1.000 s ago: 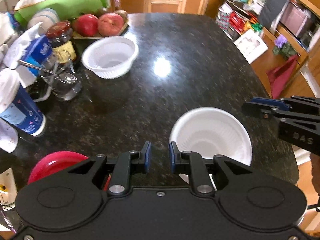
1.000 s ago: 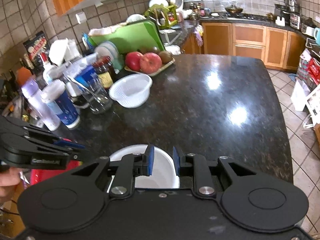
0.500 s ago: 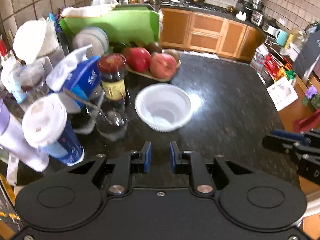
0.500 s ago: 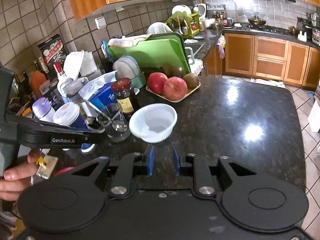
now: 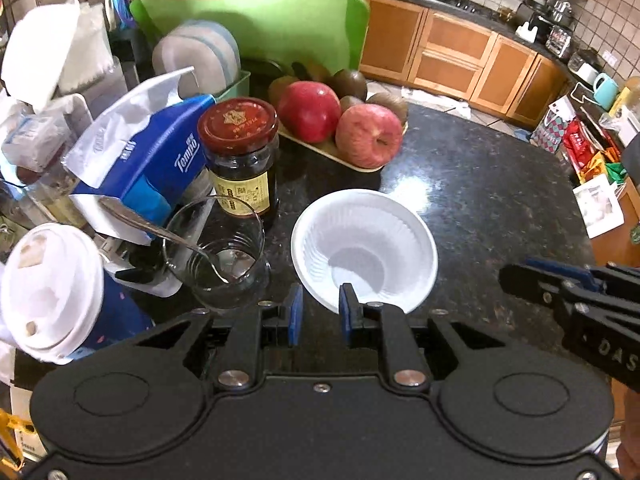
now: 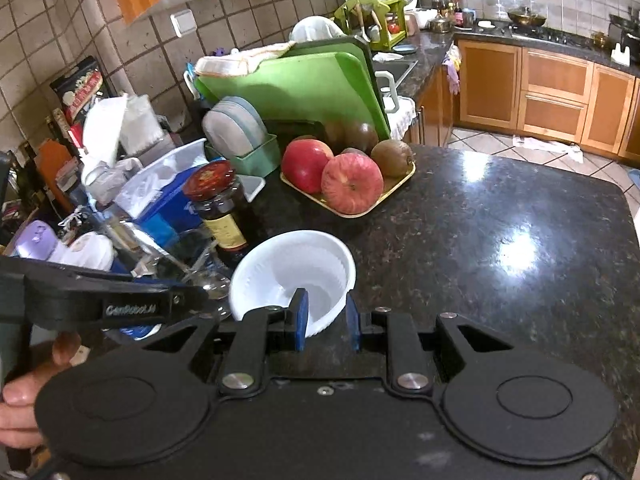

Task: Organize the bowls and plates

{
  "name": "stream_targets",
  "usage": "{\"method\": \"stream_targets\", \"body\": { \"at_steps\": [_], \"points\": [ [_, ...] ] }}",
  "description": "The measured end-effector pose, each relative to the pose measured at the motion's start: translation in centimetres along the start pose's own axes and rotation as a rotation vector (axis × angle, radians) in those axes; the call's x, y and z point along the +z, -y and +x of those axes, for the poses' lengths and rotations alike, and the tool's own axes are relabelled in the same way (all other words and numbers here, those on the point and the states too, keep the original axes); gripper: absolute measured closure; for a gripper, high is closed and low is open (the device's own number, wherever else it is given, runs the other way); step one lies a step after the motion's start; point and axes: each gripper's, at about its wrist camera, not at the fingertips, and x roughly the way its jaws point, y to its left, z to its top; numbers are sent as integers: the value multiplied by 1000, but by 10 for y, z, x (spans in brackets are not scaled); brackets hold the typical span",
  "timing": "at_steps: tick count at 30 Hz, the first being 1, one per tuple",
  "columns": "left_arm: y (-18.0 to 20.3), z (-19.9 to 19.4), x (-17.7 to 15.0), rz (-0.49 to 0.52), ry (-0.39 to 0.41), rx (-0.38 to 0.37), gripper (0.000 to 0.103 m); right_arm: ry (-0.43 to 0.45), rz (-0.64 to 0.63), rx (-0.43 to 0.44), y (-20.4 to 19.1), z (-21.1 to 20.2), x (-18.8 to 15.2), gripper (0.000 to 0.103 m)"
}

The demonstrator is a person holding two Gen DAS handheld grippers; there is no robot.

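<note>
A white ribbed bowl (image 5: 364, 249) sits upright on the dark speckled table (image 5: 480, 200), just ahead of both grippers. In the left wrist view the left gripper (image 5: 319, 316) has its blue-padded fingers a small gap apart with nothing between them; the bowl's near rim lies just beyond the fingertips, toward 1 o'clock, and it is hard to tell whether the right-hand pad touches the rim. In the right wrist view the right gripper (image 6: 325, 322) is also parted, and the bowl's near wall (image 6: 294, 272) seems to lie in the gap between its two pads, at 11 o'clock from the tips; whether the pads press on the wall cannot be told.

From the left wrist view, a clear glass (image 5: 214, 252) with a spoon (image 5: 160, 232) leaning in it stands just beside the bowl at 9 o'clock. A dark jar (image 5: 240, 156) with a red lid is at 10 o'clock from the bowl, and a blue tissue pack (image 5: 148, 164) lies further left. At 12 o'clock a tray (image 5: 360, 166) holds two red apples (image 5: 368, 136) and some kiwis. A white-lidded cup (image 5: 48, 292) stands at the far left. Behind the fruit, a green cutting board (image 5: 280, 28) leans upright.
</note>
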Motion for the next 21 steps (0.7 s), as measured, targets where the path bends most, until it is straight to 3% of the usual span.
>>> {"method": "stream_targets", "body": {
  "at_steps": [5,12,21],
  "points": [
    [0,19,6,3,-30,10,77,-8,-32,-5,6,34,14,81],
    [0,47,14,2,-82,15,77,-93,11,10,19,85,25,81],
    [-2,67,19,-3,-105,21,77,-133,2,10,20,118,24,81]
  ]
}}
